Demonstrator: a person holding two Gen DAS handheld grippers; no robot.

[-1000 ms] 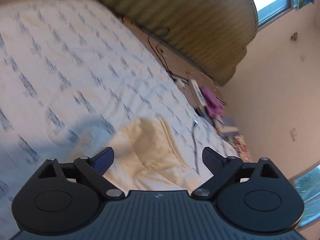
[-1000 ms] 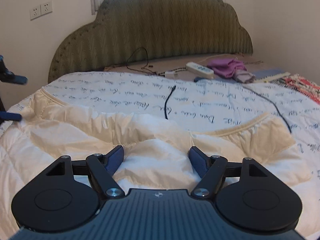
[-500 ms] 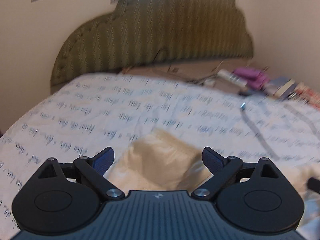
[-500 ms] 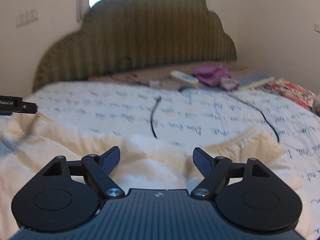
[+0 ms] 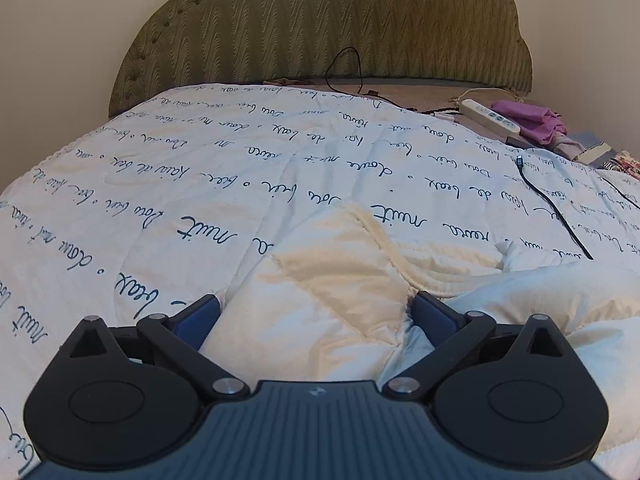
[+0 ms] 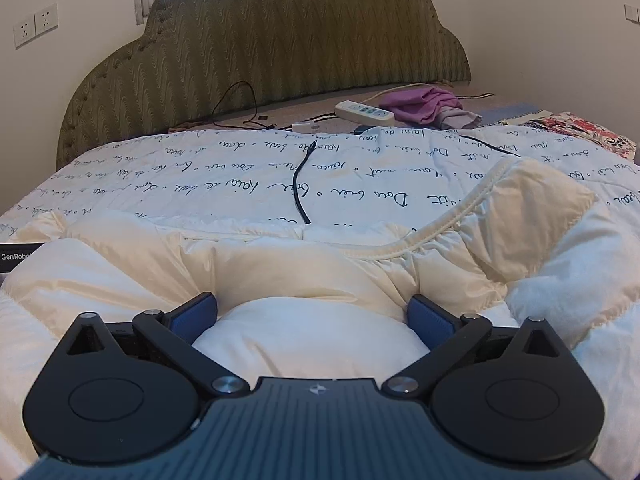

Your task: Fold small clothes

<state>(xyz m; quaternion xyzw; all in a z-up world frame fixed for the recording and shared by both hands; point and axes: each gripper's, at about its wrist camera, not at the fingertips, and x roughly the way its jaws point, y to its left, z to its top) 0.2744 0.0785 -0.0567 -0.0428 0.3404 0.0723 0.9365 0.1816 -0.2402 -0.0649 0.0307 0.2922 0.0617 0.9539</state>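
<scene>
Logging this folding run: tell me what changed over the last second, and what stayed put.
The left claw rolled level and dropped onto the cream padded garment, jaws opening astride a puffy fold. The right claw sank onto the garment too, jaws opening; neither grips. The black cable, white power strip and purple cloth stayed put.

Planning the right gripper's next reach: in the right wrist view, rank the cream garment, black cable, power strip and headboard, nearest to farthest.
1. Cream garment, right at the opening right gripper.
2. Black cable, middle of the quilt.
3. Power strip, past the quilt's far edge, right of centre.
4. Headboard, at the back.
</scene>
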